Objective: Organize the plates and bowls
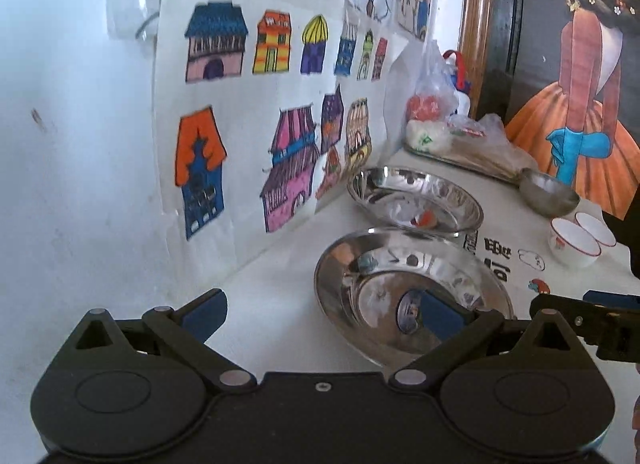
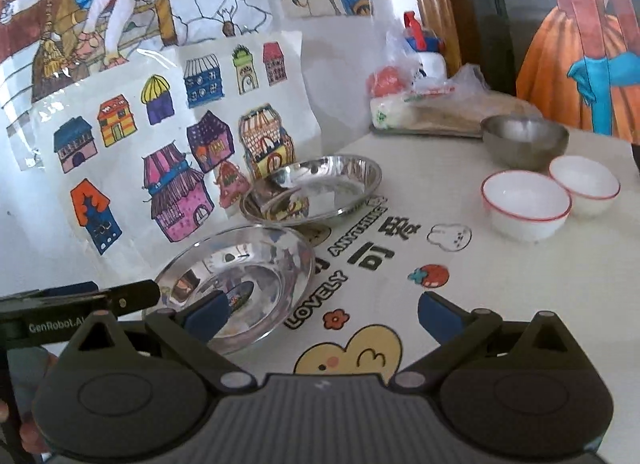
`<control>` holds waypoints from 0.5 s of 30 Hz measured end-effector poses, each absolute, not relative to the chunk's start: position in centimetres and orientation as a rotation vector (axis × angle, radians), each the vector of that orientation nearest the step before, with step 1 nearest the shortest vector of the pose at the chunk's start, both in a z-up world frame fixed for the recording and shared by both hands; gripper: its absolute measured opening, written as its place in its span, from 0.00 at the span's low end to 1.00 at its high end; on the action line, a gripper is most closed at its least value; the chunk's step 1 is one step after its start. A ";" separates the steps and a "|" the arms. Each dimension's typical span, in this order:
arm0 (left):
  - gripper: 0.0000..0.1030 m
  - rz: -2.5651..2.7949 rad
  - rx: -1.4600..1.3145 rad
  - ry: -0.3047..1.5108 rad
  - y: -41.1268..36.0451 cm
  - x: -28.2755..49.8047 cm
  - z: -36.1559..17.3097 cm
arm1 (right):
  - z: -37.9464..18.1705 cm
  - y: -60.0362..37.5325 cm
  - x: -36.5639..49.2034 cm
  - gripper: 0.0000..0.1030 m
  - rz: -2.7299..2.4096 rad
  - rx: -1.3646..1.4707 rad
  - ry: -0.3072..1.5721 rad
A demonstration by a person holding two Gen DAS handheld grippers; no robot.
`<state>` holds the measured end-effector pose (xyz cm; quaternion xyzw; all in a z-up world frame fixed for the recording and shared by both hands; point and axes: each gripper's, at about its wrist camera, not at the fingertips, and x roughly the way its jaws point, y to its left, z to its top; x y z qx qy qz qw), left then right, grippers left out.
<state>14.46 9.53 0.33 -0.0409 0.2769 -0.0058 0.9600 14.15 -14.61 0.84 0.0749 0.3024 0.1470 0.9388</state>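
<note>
Two shiny steel plates lie on the printed tablecloth by the wall, the near plate [image 1: 400, 276] [image 2: 248, 264] in front of the far plate [image 1: 416, 199] [image 2: 320, 187]. A steel bowl [image 1: 548, 191] [image 2: 524, 139] and two red-rimmed white bowls [image 1: 574, 244] [image 2: 526, 203] stand further right. My left gripper [image 1: 322, 316] is open wide, low over the near plate's left rim, its right fingertip above the plate's hollow. My right gripper [image 2: 322, 314] is also open wide beside that plate's right edge, with only cloth between its fingers. Neither holds anything.
The wall on the left is covered with coloured drawings of houses [image 1: 248, 111] [image 2: 172, 167]. At the back, plastic bags of food [image 1: 452, 131] [image 2: 440, 103] lie on a tray beside a white bottle [image 2: 430, 59]. A dark panel with a painted figure [image 1: 580, 103] bounds the right.
</note>
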 end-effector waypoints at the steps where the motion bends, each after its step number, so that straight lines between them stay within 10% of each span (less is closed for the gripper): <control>1: 0.99 -0.012 -0.084 0.566 9.6 14.6 0.1 | 0.6 -14.4 14.3 1.00 0.298 0.155 0.627; 15: 0.98 -0.019 -0.123 0.581 10.0 16.0 -1.1 | -0.7 -12.9 16.5 0.86 0.276 0.155 0.677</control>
